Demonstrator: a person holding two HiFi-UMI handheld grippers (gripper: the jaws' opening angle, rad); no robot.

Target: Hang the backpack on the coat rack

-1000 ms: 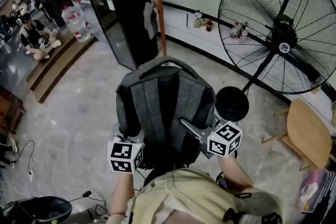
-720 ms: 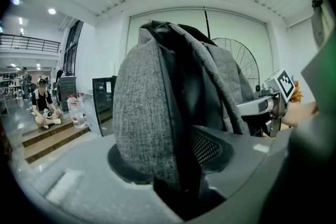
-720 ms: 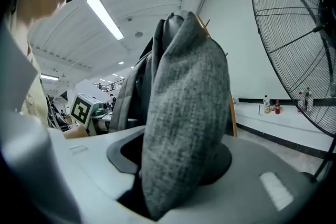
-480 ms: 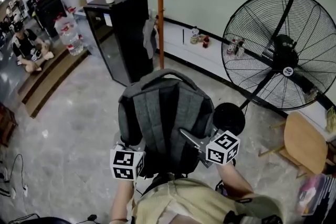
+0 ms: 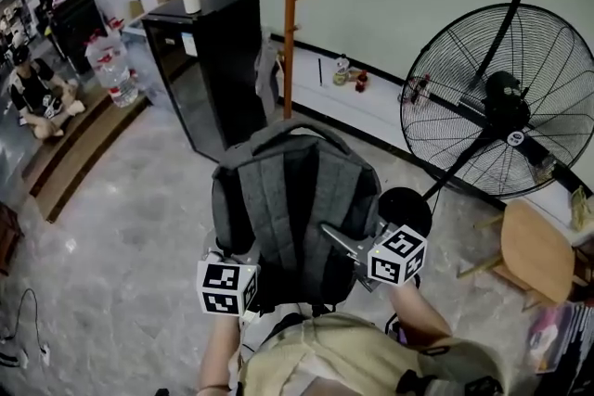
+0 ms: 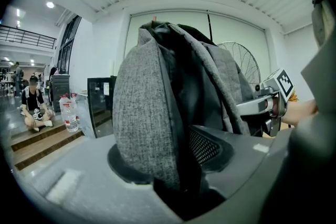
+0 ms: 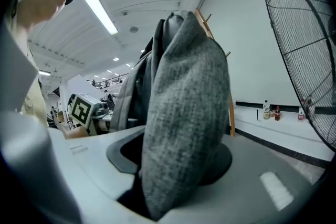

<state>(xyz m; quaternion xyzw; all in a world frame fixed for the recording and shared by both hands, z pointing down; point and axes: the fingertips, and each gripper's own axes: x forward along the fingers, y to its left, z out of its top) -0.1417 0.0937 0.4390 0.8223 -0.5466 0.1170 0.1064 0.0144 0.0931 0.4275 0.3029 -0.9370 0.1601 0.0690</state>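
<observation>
A grey backpack (image 5: 292, 209) hangs upright in front of me, carried between both grippers. My left gripper (image 5: 229, 262) is shut on its left side; thick grey fabric (image 6: 149, 128) is pinched between the jaws. On the bag's right side my right gripper (image 5: 345, 244) is shut on another grey fold (image 7: 184, 128). The wooden coat rack (image 5: 290, 14) stands straight ahead beyond the bag, its pegs bare at the top, and the bag's top handle (image 5: 292, 127) sits just below the pole's lower part. Each gripper's marker cube shows in the other's view: right gripper (image 6: 269, 105), left gripper (image 7: 81, 108).
A tall black cabinet (image 5: 213, 60) stands left of the rack. A large floor fan (image 5: 501, 97) with a round base (image 5: 406, 207) is on the right, a wooden stool (image 5: 538, 246) beside it. A person (image 5: 37, 93) sits on steps at far left, near a water bottle (image 5: 111, 70).
Both grippers and the backpack have moved forward across the floor toward the coat rack. The rack's pegs have come into view and the cabinet and fan look nearer.
</observation>
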